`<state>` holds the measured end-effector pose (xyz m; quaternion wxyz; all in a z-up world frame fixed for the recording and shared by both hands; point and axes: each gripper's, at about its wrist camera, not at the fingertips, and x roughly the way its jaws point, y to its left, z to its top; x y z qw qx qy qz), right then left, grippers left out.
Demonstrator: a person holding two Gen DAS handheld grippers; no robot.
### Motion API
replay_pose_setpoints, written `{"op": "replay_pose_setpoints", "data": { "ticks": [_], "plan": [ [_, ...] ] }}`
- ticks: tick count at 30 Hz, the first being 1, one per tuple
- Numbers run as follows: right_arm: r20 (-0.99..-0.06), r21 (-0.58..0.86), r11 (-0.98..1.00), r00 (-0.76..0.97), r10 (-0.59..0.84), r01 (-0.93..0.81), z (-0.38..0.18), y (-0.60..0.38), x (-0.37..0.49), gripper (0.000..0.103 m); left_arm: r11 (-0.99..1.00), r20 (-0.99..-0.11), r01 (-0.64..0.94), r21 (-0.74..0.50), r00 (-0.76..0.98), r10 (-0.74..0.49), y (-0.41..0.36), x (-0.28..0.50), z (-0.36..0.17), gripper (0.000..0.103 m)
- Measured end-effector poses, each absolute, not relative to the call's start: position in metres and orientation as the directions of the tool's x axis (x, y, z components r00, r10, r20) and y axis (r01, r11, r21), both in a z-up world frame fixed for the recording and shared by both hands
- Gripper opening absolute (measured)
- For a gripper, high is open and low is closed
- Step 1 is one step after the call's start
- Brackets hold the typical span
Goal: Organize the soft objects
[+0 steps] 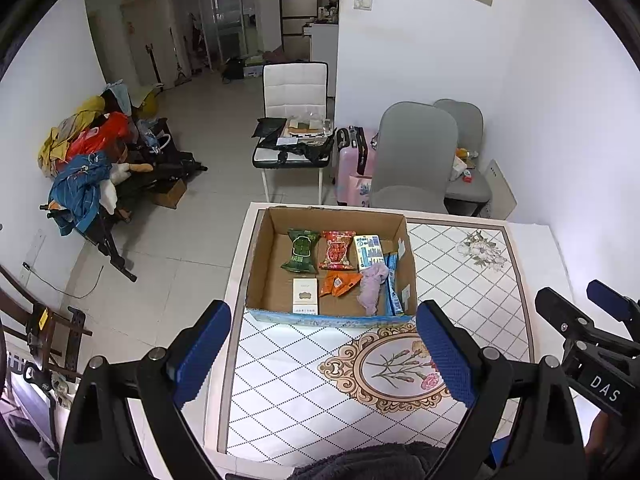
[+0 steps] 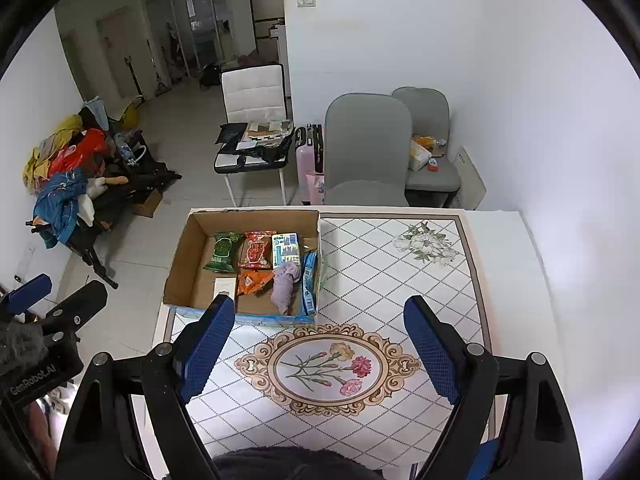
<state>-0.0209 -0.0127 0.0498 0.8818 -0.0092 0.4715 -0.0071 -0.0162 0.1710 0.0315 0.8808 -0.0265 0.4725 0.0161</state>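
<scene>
An open cardboard box (image 1: 264, 264) (image 2: 182, 264) stands on the patterned table (image 1: 460, 280) (image 2: 380, 264). In it lie a green pack (image 1: 301, 250) (image 2: 224, 251), a red pack (image 1: 337, 250) (image 2: 256, 251), a light tissue pack (image 1: 368, 252) (image 2: 286, 250), an orange pack (image 1: 340, 283) (image 2: 253, 282), a purple cloth (image 1: 371, 286) (image 2: 285, 283), a white box (image 1: 305, 295) and a blue pack (image 1: 393, 288) (image 2: 309, 280) against the right wall. My left gripper (image 1: 324, 350) and right gripper (image 2: 320, 346) are open and empty, held above the table in front of the box.
Two grey chairs (image 1: 414, 156) (image 2: 366, 148) stand behind the table, a white chair (image 1: 294, 88) with clutter farther back, a pink suitcase (image 1: 354, 160) beside it. A pile of clothes (image 1: 86, 152) lies on the floor at left. A white wall (image 2: 560, 120) is at right.
</scene>
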Motion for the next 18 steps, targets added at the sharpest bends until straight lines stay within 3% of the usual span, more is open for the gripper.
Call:
{"op": "replay_pose_setpoints", "data": {
  "ticks": [18],
  "plan": [
    [-0.842, -0.012, 1.000, 0.539, -0.010, 0.001, 0.0396, -0.0090, -0.0256, 0.088, 0.997, -0.843, -0.059, -0.041, 0.538, -0.003, 0.1753, -0.0210, 0.0249, 0.095]
  ]
}}
